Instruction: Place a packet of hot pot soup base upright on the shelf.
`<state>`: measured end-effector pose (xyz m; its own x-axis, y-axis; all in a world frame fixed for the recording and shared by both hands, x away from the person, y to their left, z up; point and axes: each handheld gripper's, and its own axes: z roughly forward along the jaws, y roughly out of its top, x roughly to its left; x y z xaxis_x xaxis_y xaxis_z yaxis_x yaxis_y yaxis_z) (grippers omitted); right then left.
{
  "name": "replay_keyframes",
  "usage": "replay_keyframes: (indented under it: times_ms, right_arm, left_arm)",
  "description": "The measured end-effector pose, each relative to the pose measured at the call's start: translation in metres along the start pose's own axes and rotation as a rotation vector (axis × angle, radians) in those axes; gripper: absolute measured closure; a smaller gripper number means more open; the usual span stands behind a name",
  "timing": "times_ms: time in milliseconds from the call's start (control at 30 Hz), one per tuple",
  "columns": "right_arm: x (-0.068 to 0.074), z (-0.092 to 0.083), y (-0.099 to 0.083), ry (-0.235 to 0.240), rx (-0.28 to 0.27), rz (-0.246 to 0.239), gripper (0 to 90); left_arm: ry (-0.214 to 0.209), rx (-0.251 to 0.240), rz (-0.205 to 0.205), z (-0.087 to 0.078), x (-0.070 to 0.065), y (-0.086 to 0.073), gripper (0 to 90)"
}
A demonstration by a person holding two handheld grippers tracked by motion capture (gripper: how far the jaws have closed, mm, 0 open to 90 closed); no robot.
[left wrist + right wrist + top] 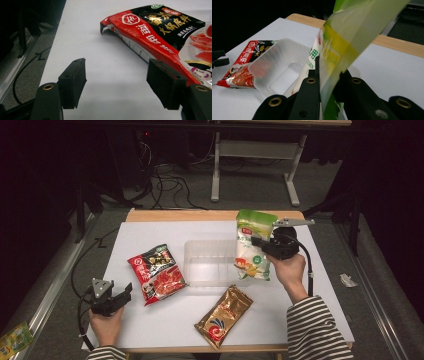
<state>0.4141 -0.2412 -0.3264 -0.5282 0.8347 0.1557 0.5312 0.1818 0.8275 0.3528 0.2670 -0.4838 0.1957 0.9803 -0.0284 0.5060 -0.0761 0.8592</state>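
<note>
Now mid-carry: right gripper (256, 241) fingers pinch the green-white bag (253, 245), lifted at the clear tray's (210, 262) 3 o'clock rim. Next, prob lower it inside. Left gripper (125, 292) fingers wide, idle on surface.

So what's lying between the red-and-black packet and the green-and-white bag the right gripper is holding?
The clear plastic tray lies between the red-and-black packet and the green-and-white bag, as the high view shows.

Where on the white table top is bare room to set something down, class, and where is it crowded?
Free: the far left corner of the white table top beyond the red and black sauce packet, and the near strip between the left gripper and the gold foil pouch. Crowded: around the clear plastic tray, where the right gripper holds the green and white bag.
</note>
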Motion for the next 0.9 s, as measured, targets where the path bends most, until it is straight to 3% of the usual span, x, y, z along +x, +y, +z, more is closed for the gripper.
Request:
replay_keyframes:
  times_ms: [900]
  right_arm:
    - [0.001, 0.023, 0.011, -0.029, 0.002, 0.013, 85.9]
  left_arm:
    - [-0.001, -0.001, 0.001, 0.000, 0.000, 0.000, 32.4]
